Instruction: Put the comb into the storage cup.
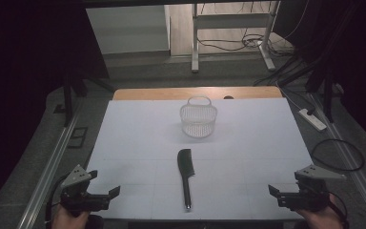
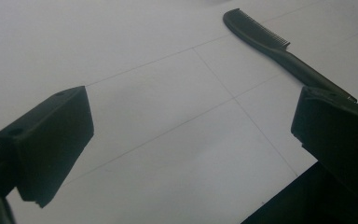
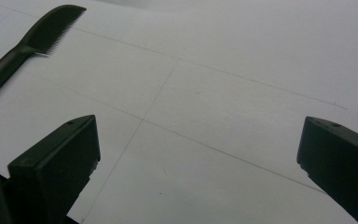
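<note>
both hand-held grippers, left (image 1: 106, 194) and right (image 1: 280, 192), gape empty at the table (image 1: 138, 138) edge; next we likely grab the comb (image 1: 186, 172) for the basket (image 1: 198, 119).

No words, nos. or signs can be read anywhere. The comb (image 1: 186, 175), the basket (image 1: 198, 120) and the white table (image 1: 138, 133) are all plain, w/ no label or brand on them.
</note>
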Motion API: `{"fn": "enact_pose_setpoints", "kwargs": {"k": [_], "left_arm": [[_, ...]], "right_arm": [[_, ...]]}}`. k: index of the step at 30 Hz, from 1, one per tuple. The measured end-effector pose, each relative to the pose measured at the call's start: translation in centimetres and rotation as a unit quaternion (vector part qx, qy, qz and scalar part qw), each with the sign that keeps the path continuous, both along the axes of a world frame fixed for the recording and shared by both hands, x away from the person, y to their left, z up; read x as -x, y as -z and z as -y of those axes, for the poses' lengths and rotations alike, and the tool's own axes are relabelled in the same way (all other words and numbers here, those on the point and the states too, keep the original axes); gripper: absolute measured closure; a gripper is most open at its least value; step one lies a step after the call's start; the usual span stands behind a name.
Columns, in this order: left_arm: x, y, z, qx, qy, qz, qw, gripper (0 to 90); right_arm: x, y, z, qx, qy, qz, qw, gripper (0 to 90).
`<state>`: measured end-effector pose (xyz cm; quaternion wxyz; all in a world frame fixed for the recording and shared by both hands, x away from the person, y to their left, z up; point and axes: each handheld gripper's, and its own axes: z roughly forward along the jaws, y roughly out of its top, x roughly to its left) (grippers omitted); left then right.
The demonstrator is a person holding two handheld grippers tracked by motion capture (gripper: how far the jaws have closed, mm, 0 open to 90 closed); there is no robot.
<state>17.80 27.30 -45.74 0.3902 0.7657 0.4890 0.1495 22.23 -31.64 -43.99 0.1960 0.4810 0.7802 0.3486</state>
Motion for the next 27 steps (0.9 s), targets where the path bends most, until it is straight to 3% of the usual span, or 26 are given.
{"fn": "enact_pose_setpoints", "kwargs": {"k": [27], "left_arm": [[0.05, -0.05, -0.07, 0.006, 0.001, -0.006, 1.0000, 0.0]], "right_arm": [[-0.23, 0.04, -0.34, 0.005, -0.015, -0.003, 0.9999, 0.0]]}}
